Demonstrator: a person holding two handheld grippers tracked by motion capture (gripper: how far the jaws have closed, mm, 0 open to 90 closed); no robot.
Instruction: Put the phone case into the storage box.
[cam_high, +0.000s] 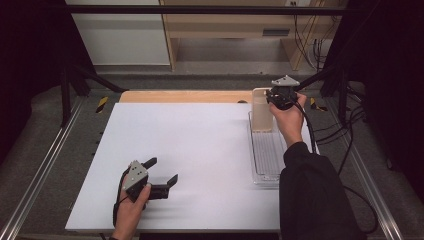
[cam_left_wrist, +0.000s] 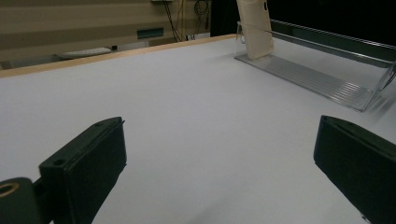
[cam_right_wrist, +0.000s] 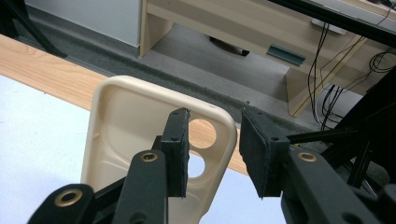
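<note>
I had the right gripper (cam_high: 276, 98) up at the far right corner of the table (cam_high: 190, 150), its jaws straddling the top edge of the cream phone case (cam_right_wrist: 140, 140). The case stood upright at the far end of the clear tray (cam_high: 266, 155), leaning in the rack. In the right gripper view one pad sat inside the shell beside the camera cutouts and the other stood off the outer rim with a visible gap, so the jaws were partly spread and not pinching. I judged this to be the moment of either taking or letting go of the case; a clean job called for keeping the pads square to the wall and lifting straight, not twisting against the tray.

The left gripper (cam_high: 161, 175) rested near the front left, jaws wide apart with nothing between them.

Room was tight behind the case: the wooden table edge (cam_high: 185, 96) and the drop to the floor lay just beyond. The white surface between both hands was open for a move.
</note>
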